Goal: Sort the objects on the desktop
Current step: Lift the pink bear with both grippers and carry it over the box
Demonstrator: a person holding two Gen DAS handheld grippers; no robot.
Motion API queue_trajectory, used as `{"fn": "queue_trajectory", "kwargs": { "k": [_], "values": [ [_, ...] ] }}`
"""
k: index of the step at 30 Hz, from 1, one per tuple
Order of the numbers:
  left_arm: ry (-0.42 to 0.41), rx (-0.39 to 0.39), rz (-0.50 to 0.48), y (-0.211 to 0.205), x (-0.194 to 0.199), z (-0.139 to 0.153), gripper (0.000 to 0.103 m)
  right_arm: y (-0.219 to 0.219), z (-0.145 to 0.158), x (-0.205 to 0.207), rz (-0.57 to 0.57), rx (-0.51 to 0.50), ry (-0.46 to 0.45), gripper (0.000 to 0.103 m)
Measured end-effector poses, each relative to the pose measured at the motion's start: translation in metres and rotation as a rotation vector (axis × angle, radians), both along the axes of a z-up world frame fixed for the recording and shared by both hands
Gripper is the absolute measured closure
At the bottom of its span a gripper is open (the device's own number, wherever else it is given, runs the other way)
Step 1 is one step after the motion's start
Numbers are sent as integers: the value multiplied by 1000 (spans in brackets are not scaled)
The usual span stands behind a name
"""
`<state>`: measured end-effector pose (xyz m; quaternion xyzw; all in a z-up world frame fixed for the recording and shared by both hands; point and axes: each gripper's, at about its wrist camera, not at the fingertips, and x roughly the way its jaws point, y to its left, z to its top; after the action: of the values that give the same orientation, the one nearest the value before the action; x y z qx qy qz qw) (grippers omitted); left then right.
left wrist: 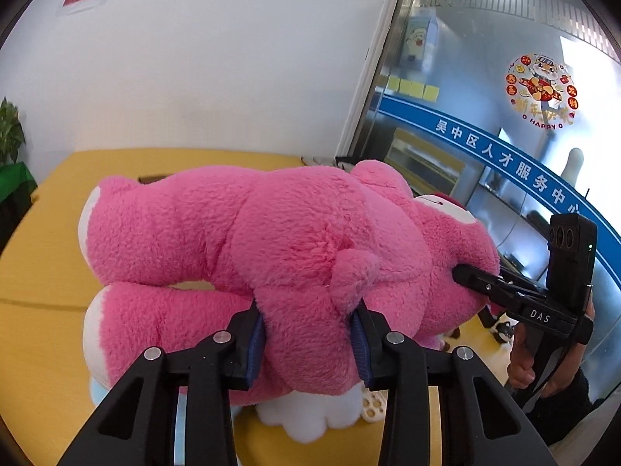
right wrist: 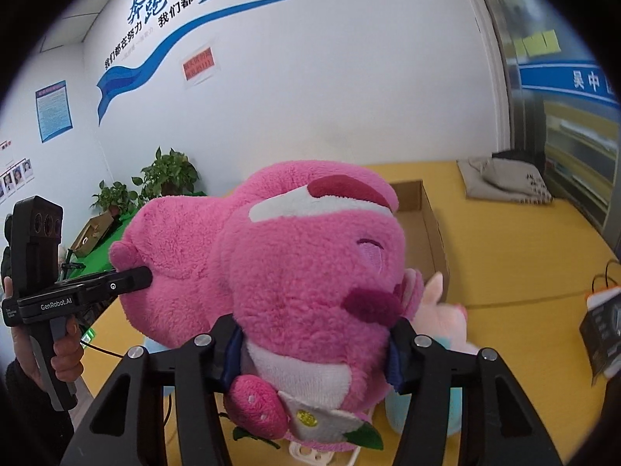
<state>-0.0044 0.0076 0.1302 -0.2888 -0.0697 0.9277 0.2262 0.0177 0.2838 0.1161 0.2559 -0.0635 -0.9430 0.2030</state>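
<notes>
A big pink plush bear [left wrist: 279, 233] is held over the yellow table [left wrist: 42, 334]. My left gripper [left wrist: 308, 334] is shut on its rump, just below the small tail. My right gripper [right wrist: 312, 353] is shut on the bear's head [right wrist: 310, 264] at the muzzle. In the left wrist view the right gripper [left wrist: 477, 283] presses into the bear's head from the right. In the right wrist view the left gripper [right wrist: 132, 277] presses into the bear's back from the left. A pink strawberry [right wrist: 256, 407] hangs under the bear's chin.
An open cardboard box [right wrist: 431, 229] stands on the table behind the bear. A light pink and blue plush [right wrist: 446, 314] lies under it to the right. A grey cloth bag [right wrist: 508, 182] lies at the far right, a black paper bag [right wrist: 601, 326] at the right edge. Potted plants [right wrist: 167, 174] stand far left.
</notes>
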Motion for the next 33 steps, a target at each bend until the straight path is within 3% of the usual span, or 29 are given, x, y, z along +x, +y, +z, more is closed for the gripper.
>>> {"fn": "queue_trajectory", "kwargs": {
  "k": [7,12,16,19,25,28,33],
  "values": [
    [51,-49,-1,-12,-103,49,63,-5,54,-94,38,37,92,48],
    [15,-46,16,-10,-193,55,63,-11,68,-185,57,50,90,47],
    [-74,-43,22,-4,-267,25,63,-14,43,-257,51,69,26,47],
    [-165,-45,22,0,-314,-15,63,-13,10,-299,45,81,-52,47],
    [-380,-80,19,10,-381,-107,63,-15,-81,-366,35,117,-285,46],
    [-384,-83,15,16,-390,-116,62,-12,-108,-378,10,124,-347,43],
    [-397,-94,8,18,-395,-116,59,-5,-112,-383,1,97,-391,39]
  ]
}}
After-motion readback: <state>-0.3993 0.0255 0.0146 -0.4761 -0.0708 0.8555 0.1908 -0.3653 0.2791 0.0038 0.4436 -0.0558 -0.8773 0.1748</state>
